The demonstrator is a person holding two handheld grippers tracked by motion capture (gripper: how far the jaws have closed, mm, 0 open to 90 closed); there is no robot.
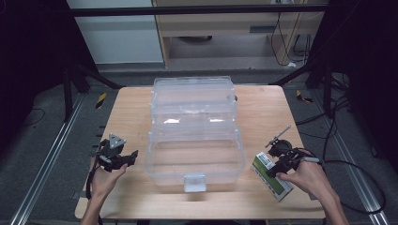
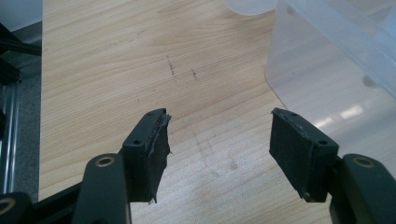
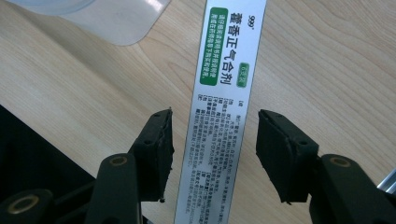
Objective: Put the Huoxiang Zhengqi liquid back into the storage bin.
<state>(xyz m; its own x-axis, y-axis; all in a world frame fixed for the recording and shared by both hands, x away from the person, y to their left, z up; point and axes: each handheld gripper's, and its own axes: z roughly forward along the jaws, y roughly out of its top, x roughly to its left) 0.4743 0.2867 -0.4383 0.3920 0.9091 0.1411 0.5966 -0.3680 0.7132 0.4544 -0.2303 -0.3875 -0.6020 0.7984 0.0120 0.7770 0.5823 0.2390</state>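
Box (image 3: 223, 112) lies flat on the table (image 1: 263, 112), near right of the clear bin (image 1: 195, 136). The right claw (image 3: 212, 149) straddles it, jaws apart and not yet touching; centre, then squeeze its long sides squarely. The left claw (image 2: 219, 149) waits open, empty

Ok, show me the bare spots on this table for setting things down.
Free: the wood strip left of the clear box, ahead of the left gripper; the far right corner of the table, beyond the right gripper. Crowded: the middle, and near right, where the carton lies between open jaws.
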